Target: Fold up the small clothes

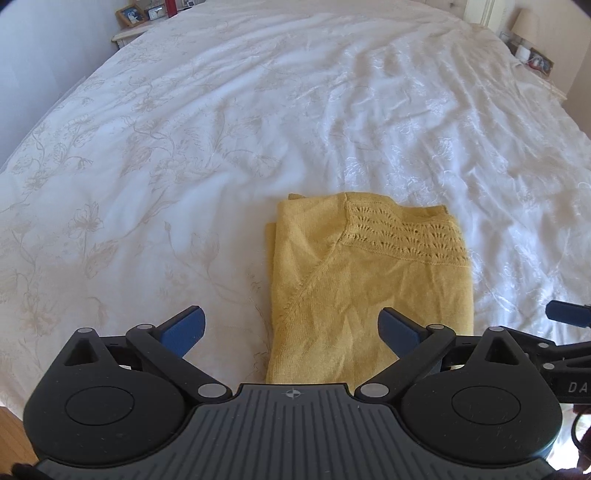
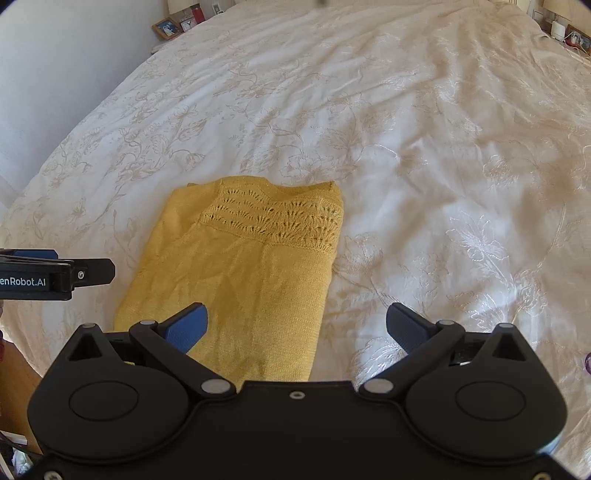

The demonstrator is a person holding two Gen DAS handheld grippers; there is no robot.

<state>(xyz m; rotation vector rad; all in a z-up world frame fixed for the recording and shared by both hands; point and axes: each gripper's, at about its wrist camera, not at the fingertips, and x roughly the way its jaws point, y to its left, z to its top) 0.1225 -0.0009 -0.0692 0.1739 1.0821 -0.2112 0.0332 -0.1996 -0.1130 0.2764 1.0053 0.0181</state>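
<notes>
A folded yellow knit top (image 1: 369, 280) lies flat on the white floral bedspread (image 1: 221, 147) near the bed's front edge, its lace band on the far side. It also shows in the right wrist view (image 2: 243, 266). My left gripper (image 1: 291, 328) is open and empty, held above the top's near left part. My right gripper (image 2: 297, 326) is open and empty, held above the top's near right edge. The right gripper's tip (image 1: 565, 314) shows at the right of the left wrist view. The left gripper's side (image 2: 55, 275) shows at the left of the right wrist view.
The bedspread (image 2: 424, 147) stretches far ahead, wrinkled on the right. A nightstand with picture frames and a clock (image 1: 140, 16) stands at the far left. Another with a lamp (image 1: 526, 24) stands at the far right. Wooden floor (image 1: 11, 428) lies below the bed's front edge.
</notes>
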